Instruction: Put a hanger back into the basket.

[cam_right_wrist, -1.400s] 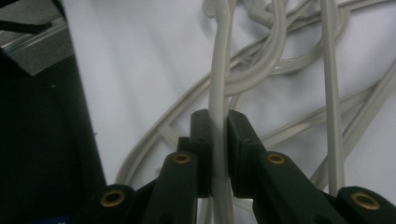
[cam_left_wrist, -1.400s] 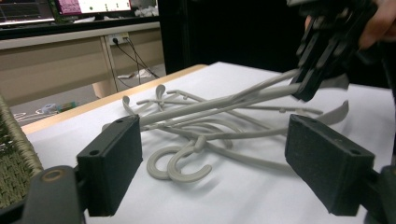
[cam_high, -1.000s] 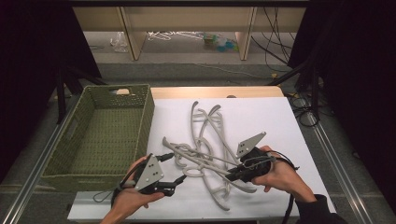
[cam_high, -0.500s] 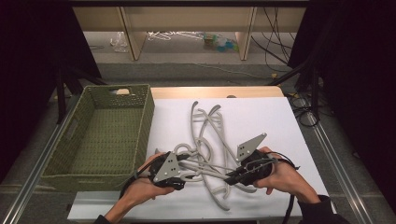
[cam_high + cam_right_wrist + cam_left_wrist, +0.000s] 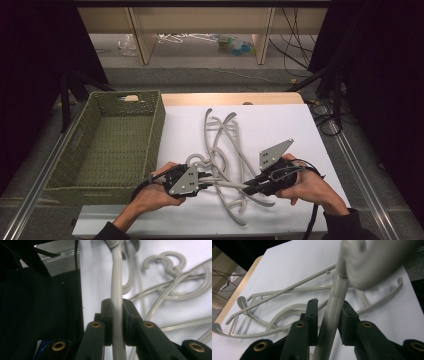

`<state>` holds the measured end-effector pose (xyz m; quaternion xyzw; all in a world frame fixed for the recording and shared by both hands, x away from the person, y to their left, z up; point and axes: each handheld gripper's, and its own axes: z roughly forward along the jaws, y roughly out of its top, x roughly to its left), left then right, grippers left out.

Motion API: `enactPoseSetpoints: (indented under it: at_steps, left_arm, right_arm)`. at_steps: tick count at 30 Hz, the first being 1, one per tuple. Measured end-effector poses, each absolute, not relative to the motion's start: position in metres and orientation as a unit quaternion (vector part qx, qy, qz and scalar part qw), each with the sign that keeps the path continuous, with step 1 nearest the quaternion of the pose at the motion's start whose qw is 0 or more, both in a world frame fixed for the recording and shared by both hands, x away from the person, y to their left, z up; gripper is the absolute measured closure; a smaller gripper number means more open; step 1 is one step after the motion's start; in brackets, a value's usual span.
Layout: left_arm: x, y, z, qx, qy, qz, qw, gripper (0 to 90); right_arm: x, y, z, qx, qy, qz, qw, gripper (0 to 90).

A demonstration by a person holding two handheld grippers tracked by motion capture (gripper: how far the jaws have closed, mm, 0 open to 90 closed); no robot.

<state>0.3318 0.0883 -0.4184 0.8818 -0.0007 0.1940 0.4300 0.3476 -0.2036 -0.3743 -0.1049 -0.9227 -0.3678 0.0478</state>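
Because both grippers share one grey hanger [image 5: 227, 184], it lifts clear of the tangled pile [image 5: 220, 140]; the left gripper [image 5: 204, 177] has just been closing, its jaws now clamped on the bar; the right gripper [image 5: 248, 188] grips the opposite end; a green basket [image 5: 65, 165] waits nearby.

High view looks down from above; both gripper views sit close, sharing the hangers [image 5: 225, 160].

Lab-like recording bay, black curtains [image 5: 30, 75], white-topped table [image 5: 280, 125], loose cables [image 5: 295, 50], wooden shelving [image 5: 200, 17]
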Motion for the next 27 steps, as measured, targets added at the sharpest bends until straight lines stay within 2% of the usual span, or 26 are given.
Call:
enactPoseSetpoints:
  at_steps: [4, 5, 7, 10, 11, 12, 14, 15, 16, 21, 24, 27]
  left_arm:
    - [0.326, 0.086, -0.413, 0.886, -0.012, 0.19, 0.422, 76.6]
    - [0.324, 0.086, -0.409, 0.887, -0.018, 0.191, 0.42, 78.0]
    - [0.322, 0.086, -0.406, 0.889, -0.011, 0.184, 0.42, 78.5]
    - [0.321, 0.087, -0.396, 0.887, 0.031, 0.173, 0.428, 78.9]
    - [0.321, 0.087, -0.396, 0.887, 0.031, 0.173, 0.428, 78.8]
    - [0.321, 0.091, -0.391, 0.885, 0.058, 0.167, 0.432, 78.8]
    - [0.321, 0.092, -0.389, 0.884, 0.075, 0.156, 0.435, 78.9]
    - [0.321, 0.093, -0.388, 0.885, 0.086, 0.149, 0.434, 78.8]
    - [0.32, 0.095, -0.386, 0.883, 0.124, 0.135, 0.432, 78.8]
    - [0.322, 0.104, -0.383, 0.875, 0.173, 0.131, 0.433, 78.8]
    - [0.325, 0.116, -0.376, 0.865, 0.211, 0.125, 0.438, 78.8]
    - [0.326, 0.122, -0.371, 0.849, 0.239, 0.126, 0.454, 78.9]
  right_arm:
    - [0.349, -0.206, -0.371, -0.098, -0.922, -0.373, 0.033, 78.0]
    - [0.35, -0.208, -0.368, -0.103, -0.919, -0.379, 0.021, 73.9]
    - [0.35, -0.209, -0.368, -0.107, -0.918, -0.381, 0.014, 72.2]
    - [0.352, -0.214, -0.359, -0.144, -0.91, -0.387, -0.027, 57.7]
    - [0.352, -0.214, -0.359, -0.144, -0.91, -0.387, -0.027, 57.7]
    - [0.353, -0.216, -0.354, -0.17, -0.902, -0.391, -0.061, 47.7]
    - [0.353, -0.216, -0.351, -0.186, -0.896, -0.395, -0.074, 46.7]
    - [0.352, -0.217, -0.345, -0.201, -0.886, -0.407, -0.1, 41.2]
    - [0.352, -0.217, -0.342, -0.209, -0.88, -0.413, -0.108, 39.3]
    - [0.348, -0.218, -0.334, -0.239, -0.855, -0.442, -0.131, 36.1]
    - [0.341, -0.217, -0.328, -0.242, -0.844, -0.447, -0.173, 33.3]
    - [0.336, -0.216, -0.326, -0.243, -0.84, -0.454, -0.173, 33.2]
